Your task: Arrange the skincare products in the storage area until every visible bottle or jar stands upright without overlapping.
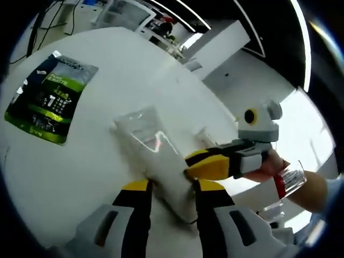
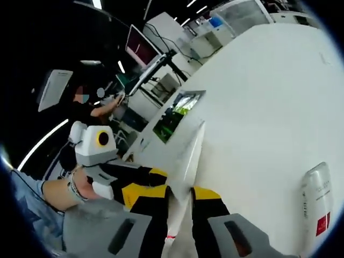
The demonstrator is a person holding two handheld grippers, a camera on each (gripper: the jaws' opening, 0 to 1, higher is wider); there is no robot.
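A: Quick one. Where's your tube?

B: The white tube (image 1: 161,166) lies flat on the white table (image 1: 107,70), its lower end right between your left gripper (image 1: 169,188) jaws. Its long axis runs straight ahead of those jaws, away and a bit to their left, with the flat crimped end farthest from you.

A: Are the left jaws closed on it?

B: They stand on either side of it, touching or nearly so. You can't tell whether they're actually clamped.

A: And your right gripper (image 2: 180,201)?

B: In the left gripper view it comes in from the right, its tip against the tube's side just ahead of the left jaws. In the right gripper view the tube (image 2: 188,156) sits edge-on between its jaws, again too close to call gripped or not.

A: So which one stands it up?

B: Both are on it; the left has the base end, so my guess is you pivot the far end up around the left jaws.

A: Anything else?

B: A green packet (image 1: 48,99) well off to the left of the left jaws, and a second white tube (image 2: 317,207) lying flat, off to the right of the right jaws.
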